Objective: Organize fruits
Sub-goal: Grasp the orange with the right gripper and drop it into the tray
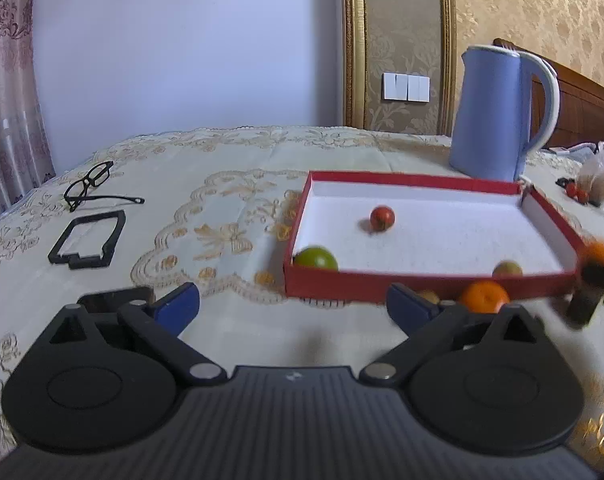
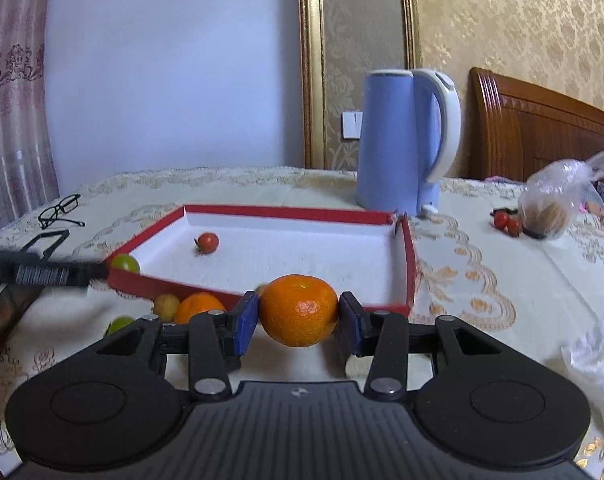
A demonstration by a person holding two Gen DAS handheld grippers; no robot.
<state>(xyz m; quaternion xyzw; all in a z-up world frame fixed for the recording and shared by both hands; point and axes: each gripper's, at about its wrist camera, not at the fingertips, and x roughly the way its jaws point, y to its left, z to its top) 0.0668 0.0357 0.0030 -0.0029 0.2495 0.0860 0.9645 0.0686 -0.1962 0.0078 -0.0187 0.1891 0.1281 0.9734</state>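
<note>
Two grippers work beside the blue kettle (image 2: 398, 140) and red tray (image 2: 406, 264): the left gripper (image 1: 293, 300) is spread wide, holding nothing, while the right gripper (image 2: 297, 316) pinches a mandarin (image 2: 299, 310) at the tray's near edge; a cherry tomato (image 2: 207, 242) lies inside.

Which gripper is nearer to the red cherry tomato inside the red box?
Hard to tell. The left gripper, open, and the right gripper, holding a mandarin, both sit outside the near wall of the red box, the cherry tomato beyond.
</note>
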